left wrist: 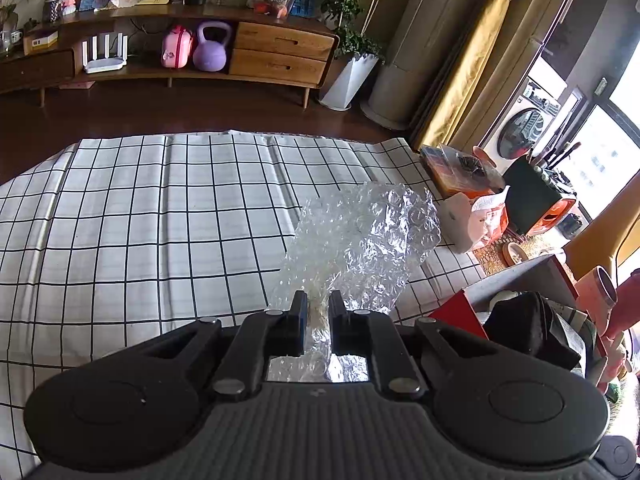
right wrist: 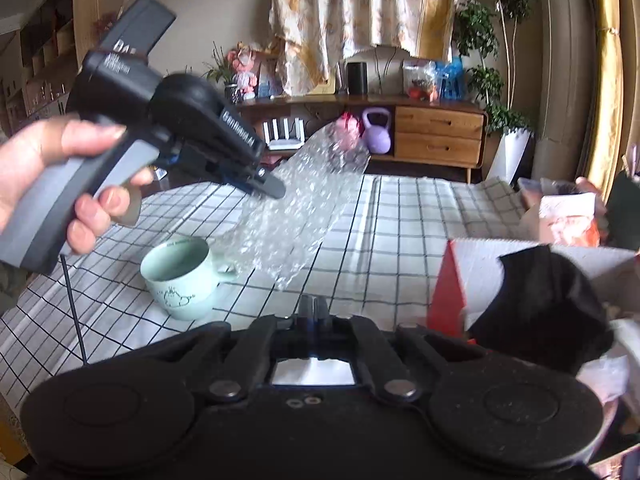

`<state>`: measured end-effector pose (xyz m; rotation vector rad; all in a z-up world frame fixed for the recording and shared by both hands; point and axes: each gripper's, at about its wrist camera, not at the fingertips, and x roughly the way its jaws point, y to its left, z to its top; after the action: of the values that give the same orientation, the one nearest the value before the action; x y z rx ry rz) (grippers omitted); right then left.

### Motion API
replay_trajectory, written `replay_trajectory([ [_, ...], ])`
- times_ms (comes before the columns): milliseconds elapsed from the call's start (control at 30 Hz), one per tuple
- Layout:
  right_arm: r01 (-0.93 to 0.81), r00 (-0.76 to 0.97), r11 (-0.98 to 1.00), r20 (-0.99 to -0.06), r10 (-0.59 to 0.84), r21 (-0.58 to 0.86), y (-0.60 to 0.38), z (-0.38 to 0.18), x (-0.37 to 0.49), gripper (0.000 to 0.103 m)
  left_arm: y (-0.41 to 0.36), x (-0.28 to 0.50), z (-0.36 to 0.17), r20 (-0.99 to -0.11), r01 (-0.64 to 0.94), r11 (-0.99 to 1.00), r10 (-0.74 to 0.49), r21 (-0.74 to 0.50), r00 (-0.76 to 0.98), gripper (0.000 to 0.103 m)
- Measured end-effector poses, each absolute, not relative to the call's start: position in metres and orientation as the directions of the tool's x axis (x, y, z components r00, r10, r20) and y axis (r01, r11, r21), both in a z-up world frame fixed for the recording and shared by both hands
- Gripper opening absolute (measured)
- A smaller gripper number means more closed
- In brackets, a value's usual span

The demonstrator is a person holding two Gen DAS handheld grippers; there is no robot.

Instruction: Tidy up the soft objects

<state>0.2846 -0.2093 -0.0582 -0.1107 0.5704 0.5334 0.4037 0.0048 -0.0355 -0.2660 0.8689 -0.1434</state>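
Note:
My left gripper [left wrist: 318,304] is shut on a sheet of clear bubble wrap [left wrist: 360,236] and holds it up above the checked tablecloth [left wrist: 140,220]. In the right wrist view the same left gripper [right wrist: 272,186], held by a hand, lifts the bubble wrap [right wrist: 296,208] over the table. My right gripper [right wrist: 315,308] is shut and empty, low over the cloth. A red and white box [right wrist: 452,280] with a black soft item [right wrist: 548,304] in it stands to the right; it also shows in the left wrist view [left wrist: 456,312].
A mint green mug [right wrist: 180,276] stands on the cloth under the hanging wrap. A white carton with orange bags [left wrist: 476,216] sits past the table's right edge. A wooden sideboard [left wrist: 276,52] with a purple kettlebell stands behind.

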Motion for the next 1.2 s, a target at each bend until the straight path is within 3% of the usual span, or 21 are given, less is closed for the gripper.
replay_trajectory([
  [100, -0.502, 0.721, 0.864, -0.530, 0.446, 0.043, -0.222, -0.044, 0.282, 0.000, 0.000, 0.395, -0.025, -0.722, 0.033, 0.959, -0.234, -0.281, 0.651, 0.011],
  [200, -0.528, 0.659, 0.846, -0.589, 0.467, 0.079, -0.224, -0.051, 0.284, 0.000, -0.004, 0.386, -0.017, -0.713, 0.041, 0.959, -0.236, -0.279, 0.660, 0.011],
  [367, -0.537, 0.606, 0.839, -0.649, 0.460, 0.093, -0.214, -0.089, 0.274, 0.031, -0.009, 0.378, -0.016, -0.711, 0.054, 0.958, -0.246, -0.282, 0.658, 0.011],
  [433, -0.521, 0.601, 0.847, -0.661, 0.449, 0.102, -0.211, -0.101, 0.273, 0.057, -0.011, 0.377, -0.018, -0.713, 0.060, 0.957, -0.253, -0.285, 0.654, 0.011],
  [500, -0.506, 0.599, 0.856, -0.672, 0.435, 0.103, -0.207, -0.112, 0.272, 0.073, -0.012, 0.376, -0.021, -0.715, 0.067, 0.956, -0.260, -0.287, 0.649, 0.011],
  [633, -0.473, 0.592, 0.877, -0.707, 0.387, 0.083, -0.196, -0.137, 0.274, 0.084, -0.013, 0.375, -0.027, -0.720, 0.073, 0.954, -0.270, -0.292, 0.639, 0.011],
  [867, -0.410, 0.590, 0.911, -0.748, 0.304, 0.048, -0.179, -0.166, 0.283, 0.084, -0.014, 0.375, -0.041, -0.737, 0.072, 0.954, -0.273, -0.292, 0.618, 0.011],
  [967, -0.410, 0.586, 0.912, -0.759, 0.283, 0.023, -0.173, -0.171, 0.284, 0.078, -0.014, 0.375, -0.045, -0.742, 0.073, 0.953, -0.275, -0.294, 0.611, 0.011],
  [1067, -0.411, 0.602, 0.911, -0.757, 0.254, -0.021, -0.169, -0.170, 0.282, 0.065, -0.014, 0.375, -0.047, -0.743, 0.074, 0.952, -0.278, -0.296, 0.609, 0.011],
  [1200, -0.430, 0.606, 0.902, -0.751, 0.261, -0.033, -0.171, -0.168, 0.279, 0.039, -0.014, 0.376, -0.047, -0.743, 0.073, 0.952, -0.279, -0.298, 0.608, 0.011],
])
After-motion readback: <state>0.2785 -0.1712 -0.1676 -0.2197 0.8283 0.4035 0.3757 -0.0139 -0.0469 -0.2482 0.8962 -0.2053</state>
